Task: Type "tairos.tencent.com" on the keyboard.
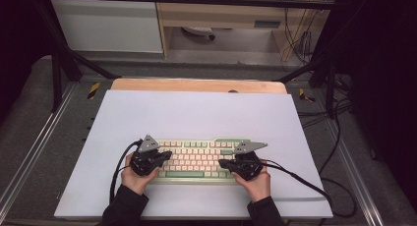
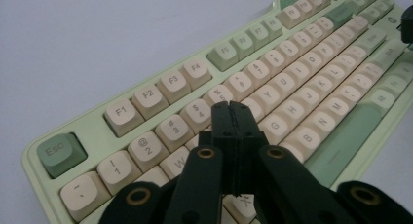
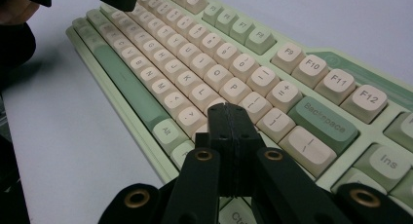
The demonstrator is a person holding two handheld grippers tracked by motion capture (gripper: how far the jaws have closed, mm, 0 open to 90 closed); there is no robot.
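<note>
We are inspecting a typing-type operation at a table covered by a white mat [image 1: 196, 113]. The green-and-cream keyboard [image 1: 196, 159] is lying flat near the person's edge of the mat, square to that edge, with bare mat on every side.

The left gripper [image 1: 166, 155] is hovering over the keyboard's left end. In the left gripper view its jaws are pressed together with nothing between them, and the joined tip [image 2: 232, 107] is pointing toward the letter rows just below the number keys, around the 4 key [image 2: 196, 112]. We cannot tell whether the tip is touching a keycap or hanging just above it.

The right gripper [image 1: 222, 163] is standing over the right end. Its jaws are likewise closed on nothing, and the tip [image 3: 229, 108] is sitting near the P key [image 3: 235, 91], with the Backspace key [image 3: 324, 124] just beside it to the right in that view. Contact is again uncertain.

We are judging the step in hand to be pressing individual keys with the closed tips used as single fingers. To do this well, we are recommending:

- keeping both pairs of jaws together, so one narrow point meets one cap;
- bringing the tip down squarely on the middle of the chosen cap, since neighbouring keys are sitting close;
- pressing lightly and lifting clear before moving sideways;
- keeping the trailing cables [image 1: 295, 179] off the keys.

The keyboard is unrestrained, so an angled push could slide it on the mat.
</note>
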